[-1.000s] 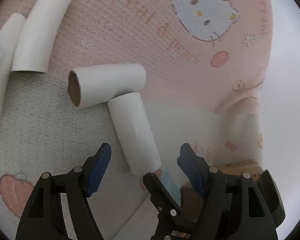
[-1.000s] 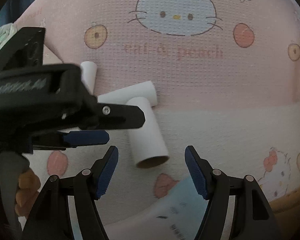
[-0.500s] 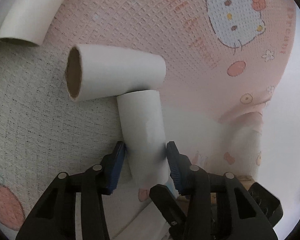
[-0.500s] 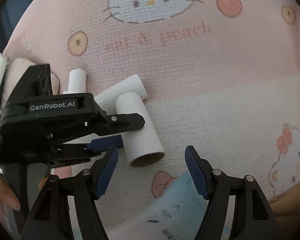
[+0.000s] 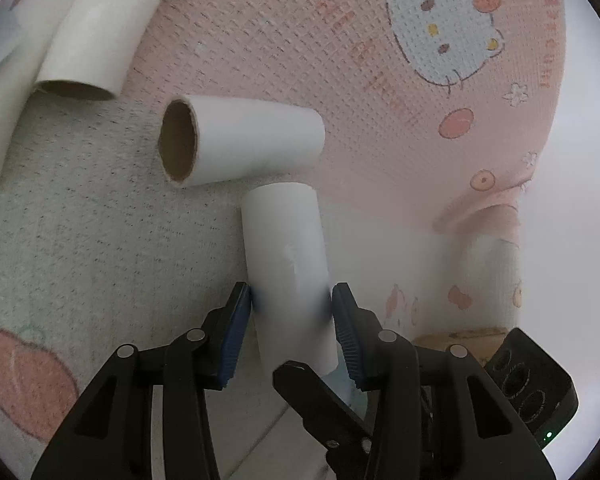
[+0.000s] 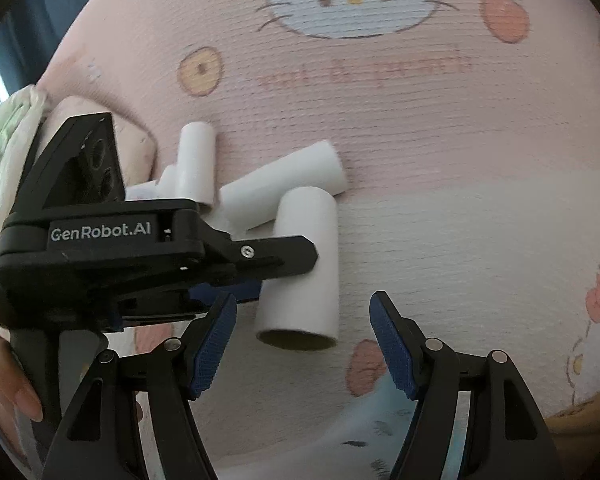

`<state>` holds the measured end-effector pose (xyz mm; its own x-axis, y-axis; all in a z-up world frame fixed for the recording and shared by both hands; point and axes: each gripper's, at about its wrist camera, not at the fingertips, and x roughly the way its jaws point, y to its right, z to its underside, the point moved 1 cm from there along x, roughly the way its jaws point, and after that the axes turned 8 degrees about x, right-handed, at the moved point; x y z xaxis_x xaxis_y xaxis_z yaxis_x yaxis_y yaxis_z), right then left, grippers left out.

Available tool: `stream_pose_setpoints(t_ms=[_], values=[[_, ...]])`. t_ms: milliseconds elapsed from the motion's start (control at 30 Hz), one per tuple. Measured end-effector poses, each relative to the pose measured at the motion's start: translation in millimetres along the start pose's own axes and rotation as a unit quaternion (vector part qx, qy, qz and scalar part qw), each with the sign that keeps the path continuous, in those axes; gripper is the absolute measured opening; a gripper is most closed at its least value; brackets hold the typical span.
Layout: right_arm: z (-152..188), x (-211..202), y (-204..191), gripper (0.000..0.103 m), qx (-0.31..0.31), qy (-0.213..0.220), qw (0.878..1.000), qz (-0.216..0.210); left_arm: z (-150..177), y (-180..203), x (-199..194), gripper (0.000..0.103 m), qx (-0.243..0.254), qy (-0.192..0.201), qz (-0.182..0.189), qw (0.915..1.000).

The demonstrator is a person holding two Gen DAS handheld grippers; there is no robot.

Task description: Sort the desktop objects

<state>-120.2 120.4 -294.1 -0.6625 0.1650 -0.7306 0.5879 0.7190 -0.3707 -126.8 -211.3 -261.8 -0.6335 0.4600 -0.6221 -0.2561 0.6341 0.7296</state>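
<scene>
from the left wrist we see our left gripper (image 5: 292,320) clamped on the near end of a white cardboard tube (image 5: 288,264) lying on the pink cat-print cloth (image 5: 260,40); a second tube (image 5: 240,144) lies crosswise just beyond it, two more tubes (image 5: 88,28) at the top left. from the right wrist, our right gripper (image 6: 304,340) stands wide apart, holding nothing, just short of that tube's (image 6: 304,268) open end.

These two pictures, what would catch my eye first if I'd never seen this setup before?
Probably the left black tongs with blue pads clamped around a white cardboard tube lying on a pink cartoon-cat blanket. A second white tube lies just beyond it, open end showing. In the right view, the right tongs hang open above the gripped tube's near end.
</scene>
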Motion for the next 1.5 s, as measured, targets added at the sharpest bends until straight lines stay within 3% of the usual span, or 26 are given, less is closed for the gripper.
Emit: stream_pose_setpoints(t_ms=[233, 467, 767, 1033, 1300, 1500], values=[[6, 1, -9, 0.050, -0.018, -0.021, 1.000, -0.007, 9, 1, -9, 0.046, -0.002, 0.004, 0.016, 0.9999], [3, -9, -15, 0.050, -0.014, -0.015, 1.000, -0.020, 15, 14, -33, 0.045, 0.006, 0.024, 0.030, 0.9992], [8, -43, -38, 0.050, -0.034, -0.004, 0.999, -0.014, 44, 42, -71, 0.045, 0.057, 0.039, 0.014, 0.9975], [42, -68, -41, 0.047, -0.019, -0.030, 0.999, -0.003, 90, 62, -82, 0.045, 0.112, 0.014, -0.012, 0.9935], [71, -102, -37, 0.047, 0.005, -0.036, 0.999, 0.016, 119, 69, -81, 0.045, 0.118, -0.007, 0.001, 0.9930], [93, -98, -33, 0.047, 0.009, -0.049, 0.998, 0.025, 131, 57, -62, 0.045, 0.079, -0.037, -0.013, 0.9961]])
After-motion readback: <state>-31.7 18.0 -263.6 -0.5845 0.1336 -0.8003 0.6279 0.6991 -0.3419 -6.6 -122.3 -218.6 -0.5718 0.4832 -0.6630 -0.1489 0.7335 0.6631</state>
